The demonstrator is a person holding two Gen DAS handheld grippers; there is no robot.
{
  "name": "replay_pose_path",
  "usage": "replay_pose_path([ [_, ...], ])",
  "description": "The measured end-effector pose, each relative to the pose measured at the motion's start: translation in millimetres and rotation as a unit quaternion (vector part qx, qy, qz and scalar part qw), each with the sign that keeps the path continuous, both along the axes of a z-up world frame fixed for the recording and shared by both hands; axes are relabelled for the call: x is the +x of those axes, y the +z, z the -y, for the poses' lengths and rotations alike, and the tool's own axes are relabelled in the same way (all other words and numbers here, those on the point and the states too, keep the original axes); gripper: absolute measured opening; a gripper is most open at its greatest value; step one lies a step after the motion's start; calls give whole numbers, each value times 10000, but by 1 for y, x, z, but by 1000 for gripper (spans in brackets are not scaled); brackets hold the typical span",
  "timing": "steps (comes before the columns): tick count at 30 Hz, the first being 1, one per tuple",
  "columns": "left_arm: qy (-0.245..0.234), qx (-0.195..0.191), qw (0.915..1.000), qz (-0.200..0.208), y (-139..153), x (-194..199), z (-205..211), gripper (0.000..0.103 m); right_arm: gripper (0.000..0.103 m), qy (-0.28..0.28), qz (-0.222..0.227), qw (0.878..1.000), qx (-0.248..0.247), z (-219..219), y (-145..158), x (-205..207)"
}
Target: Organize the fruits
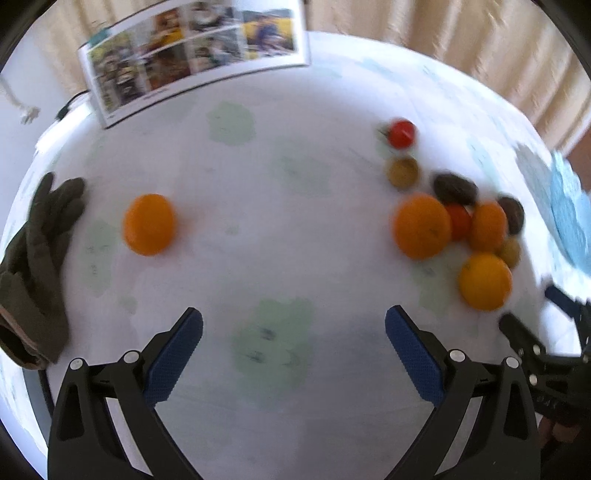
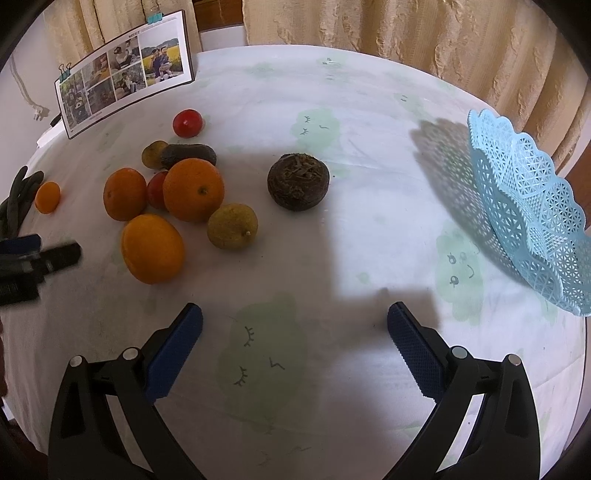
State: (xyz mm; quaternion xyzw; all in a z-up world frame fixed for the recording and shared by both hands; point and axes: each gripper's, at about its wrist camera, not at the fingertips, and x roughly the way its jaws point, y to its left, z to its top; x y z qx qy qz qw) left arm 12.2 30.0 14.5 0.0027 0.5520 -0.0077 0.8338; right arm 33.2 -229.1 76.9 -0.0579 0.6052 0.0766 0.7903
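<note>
My left gripper [image 1: 293, 325] is open and empty over the white cloth. One orange [image 1: 149, 224] lies alone ahead to its left. A cluster of fruit lies to its right: oranges [image 1: 422, 225], a red tomato [image 1: 402, 133] and dark avocados [image 1: 455, 189]. My right gripper [image 2: 294, 321] is open and empty. In its view the cluster of oranges [image 2: 192, 189], a yellow-green citrus [image 2: 232, 226] and a tomato [image 2: 187, 123] lies ahead left. A dark round fruit [image 2: 298, 182] sits alone ahead. A light blue lattice basket [image 2: 532, 210] stands at the right.
A photo board [image 2: 125, 72] leans at the table's far left. A dark green glove [image 1: 37, 266] lies at the left edge. Beige curtains [image 2: 406, 33] hang behind the round table. The right gripper's fingers [image 1: 524, 339] show at the lower right of the left wrist view.
</note>
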Motion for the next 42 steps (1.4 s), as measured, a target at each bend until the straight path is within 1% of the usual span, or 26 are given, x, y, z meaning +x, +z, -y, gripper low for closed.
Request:
replay_pose_path([
  [6, 479, 14, 9986, 232, 13, 8, -40, 98, 101, -86, -15, 10000, -13, 0, 1, 0],
  [9, 673, -20, 9973, 302, 18, 14, -58, 98, 101, -135, -2, 9998, 177, 1, 4, 0],
  [12, 868, -78, 9954, 389, 22, 20, -75, 96, 101, -88, 135, 9995, 279, 0, 11, -1],
  [14, 898, -87, 9951, 416, 21, 27, -81, 94, 101, -16, 244, 9992, 309, -3, 16, -2],
  [15, 900, -87, 9950, 421, 20, 32, -86, 89, 101, 7, 269, 9990, 350, -4, 18, -3],
  [19, 948, -220, 9944, 421, 16, 40, -96, 80, 101, 79, 280, 9982, 531, -9, 22, -2],
  [22, 945, -313, 9943, 378, 11, 46, -100, 69, 101, 134, 275, 9977, 609, -11, 24, -3],
  [24, 920, -352, 9945, 343, 9, 48, -100, 57, 101, 176, 266, 9971, 688, -13, 25, -2],
  [25, 907, -342, 9948, 320, 8, 49, -100, 54, 101, 205, 269, 9967, 734, -14, 26, -2],
  [27, 862, -408, 9950, 302, 6, 50, -98, 39, 100, 268, 272, 9959, 815, -18, 28, -2],
  [28, 811, -415, 9954, 303, 7, 50, -96, 37, 100, 306, 266, 9955, 855, -20, 29, -1],
  [30, 742, -371, 9960, 337, 9, 49, -92, 36, 91, 415, 246, 9942, 957, -24, 30, -2],
  [32, 664, -383, 9963, 383, 12, 48, -88, 35, 87, 526, 207, 9932, 1022, -29, 30, -2],
  [33, 636, -398, 9964, 401, 14, 47, -87, 35, 82, 577, 184, 9926, 1052, -31, 29, -2],
  [37, 526, -434, 9964, 499, 23, 44, -79, 35, 72, 764, 91, 9902, 1164, -40, 25, -1],
  [38, 489, -453, 9963, 533, 27, 42, -77, 35, 68, 803, 80, 9896, 1191, -42, 25, 0],
  [41, 421, -486, 9961, 600, 33, 40, -72, 35, 65, 903, 66, 9886, 1202, -49, 21, 5],
  [42, 408, -493, 9961, 613, 35, 39, -71, 35, 61, 936, 54, 9887, 1166, -52, 19, 6],
])
